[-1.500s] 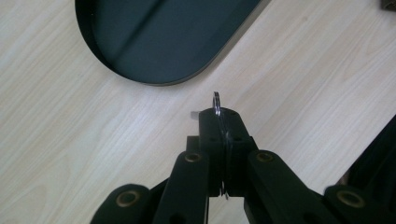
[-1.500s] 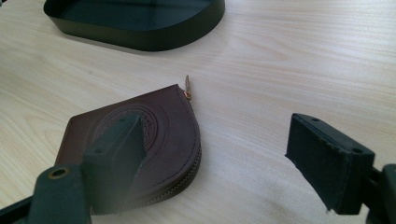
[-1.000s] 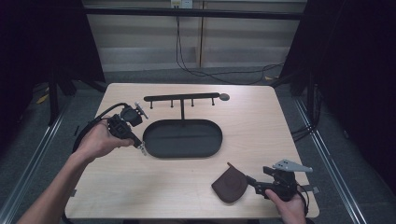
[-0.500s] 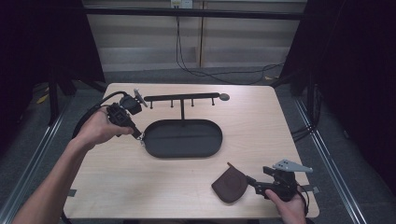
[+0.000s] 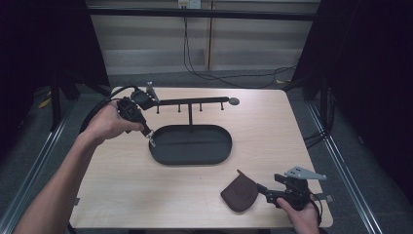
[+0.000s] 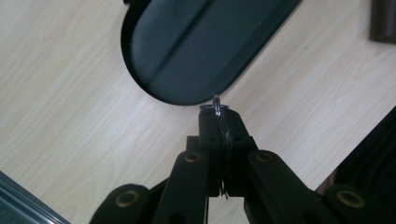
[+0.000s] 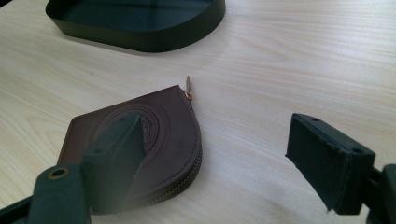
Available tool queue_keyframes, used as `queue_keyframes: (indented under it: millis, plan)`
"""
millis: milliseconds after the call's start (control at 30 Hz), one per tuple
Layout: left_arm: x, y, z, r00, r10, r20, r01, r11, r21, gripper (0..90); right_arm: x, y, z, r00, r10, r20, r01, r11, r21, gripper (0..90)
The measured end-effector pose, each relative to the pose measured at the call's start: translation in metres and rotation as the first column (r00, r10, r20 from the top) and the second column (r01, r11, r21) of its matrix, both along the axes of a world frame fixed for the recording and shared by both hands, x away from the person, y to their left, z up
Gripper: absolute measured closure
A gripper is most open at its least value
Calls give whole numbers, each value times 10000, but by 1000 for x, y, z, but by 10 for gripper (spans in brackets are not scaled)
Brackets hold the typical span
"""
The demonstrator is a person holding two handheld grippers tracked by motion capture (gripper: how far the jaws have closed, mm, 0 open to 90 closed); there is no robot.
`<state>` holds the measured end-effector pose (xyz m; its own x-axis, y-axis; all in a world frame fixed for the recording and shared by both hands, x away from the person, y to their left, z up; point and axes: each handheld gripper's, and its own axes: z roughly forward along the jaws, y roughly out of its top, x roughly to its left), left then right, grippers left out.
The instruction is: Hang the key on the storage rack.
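step: left gripper (image 5: 152, 138) clamped on key ring (image 6: 216, 105), near rack (image 5: 192, 103) | right gripper (image 7: 224, 154) open by pouch (image 7: 140, 140) | next: hook ring onto peg

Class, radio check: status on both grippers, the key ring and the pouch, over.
Left gripper shut on key ring, raised by the tray rim. Right gripper open, one jaw over brown pouch. Path to hook rack unobstructed.

Both black grippers (image 5: 151, 135) (image 5: 265, 191) are trailing dark cables; brass-ringed screws are showing on the fingers (image 6: 219, 140), a grey three-cornered plate (image 5: 304, 173) topping the right.
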<state>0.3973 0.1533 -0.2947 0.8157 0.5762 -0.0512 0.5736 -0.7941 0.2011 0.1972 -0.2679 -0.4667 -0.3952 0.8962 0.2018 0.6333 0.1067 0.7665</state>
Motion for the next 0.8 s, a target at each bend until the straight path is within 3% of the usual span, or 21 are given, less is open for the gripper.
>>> queue_keyframes:
  millis: [67,467,800]
  plan:
    - [3,-4,4,10000,-42,85,40,9997,233,891,0,0,0,10000,33,26,-33,10000,0,188]
    - [18,-15,14,9999,-112,126,109,9997,202,892,0,0,0,9999,129,47,-129,9999,-4,187]
    - [37,-15,18,9988,437,215,-436,9990,-32,892,0,0,0,9999,152,37,-152,9999,15,187]
